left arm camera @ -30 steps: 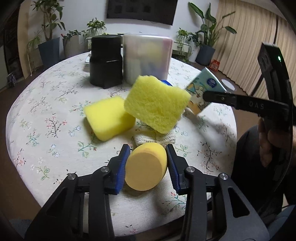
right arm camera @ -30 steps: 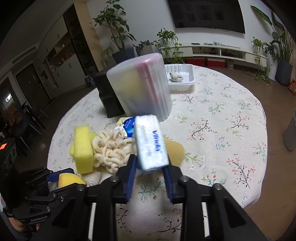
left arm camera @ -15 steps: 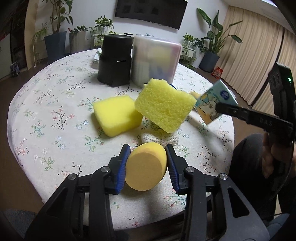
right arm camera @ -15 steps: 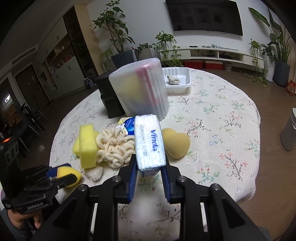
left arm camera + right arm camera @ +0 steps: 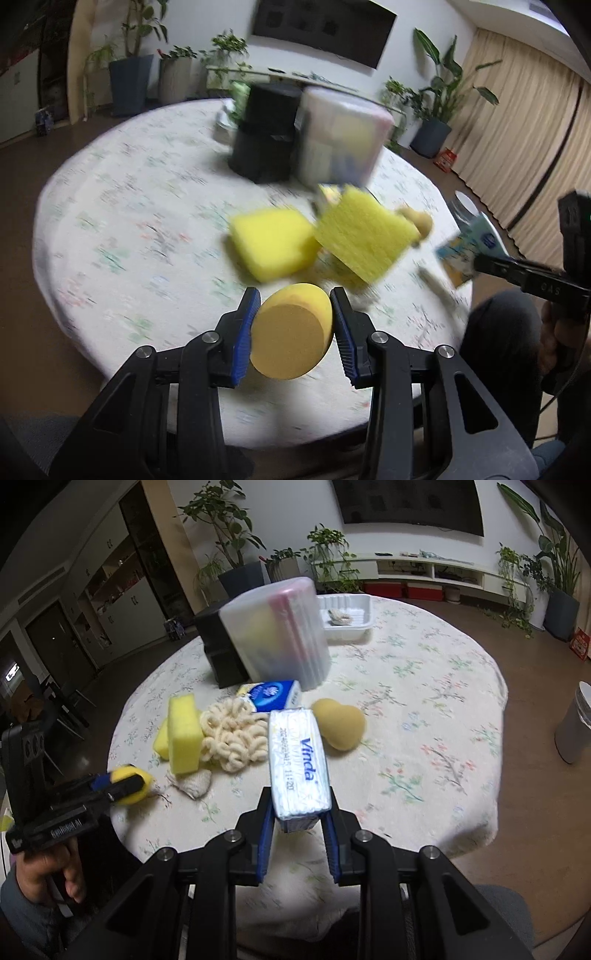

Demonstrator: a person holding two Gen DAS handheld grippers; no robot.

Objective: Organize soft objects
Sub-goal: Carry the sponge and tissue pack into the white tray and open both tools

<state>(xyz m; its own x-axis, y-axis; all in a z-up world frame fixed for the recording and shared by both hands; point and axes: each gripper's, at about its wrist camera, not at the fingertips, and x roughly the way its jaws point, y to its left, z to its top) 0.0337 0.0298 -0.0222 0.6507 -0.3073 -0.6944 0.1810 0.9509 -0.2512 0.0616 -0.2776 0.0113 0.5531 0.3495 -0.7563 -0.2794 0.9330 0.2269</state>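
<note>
My left gripper (image 5: 293, 299) is shut on a round yellow sponge (image 5: 291, 332), held above the table's near edge; it also shows in the right wrist view (image 5: 129, 781). My right gripper (image 5: 295, 797) is shut on a Vinda tissue pack (image 5: 299, 764), also seen in the left wrist view (image 5: 469, 247). On the table lie two yellow block sponges (image 5: 273, 247) (image 5: 364, 236), a cream looped cloth (image 5: 234, 738), a tan egg-shaped sponge (image 5: 341, 723), a blue tissue pack (image 5: 273, 696) and a small knit piece (image 5: 194, 782).
A clear plastic bin (image 5: 277, 635) and a black box (image 5: 218, 650) stand at the middle of the round floral table (image 5: 424, 709). A white tray (image 5: 347, 616) sits behind them. A grey bin (image 5: 576, 723) stands on the floor to the right.
Both grippers have drawn back from the table with their loads, so the table looks farther away. The left wrist view is blurred by motion.
</note>
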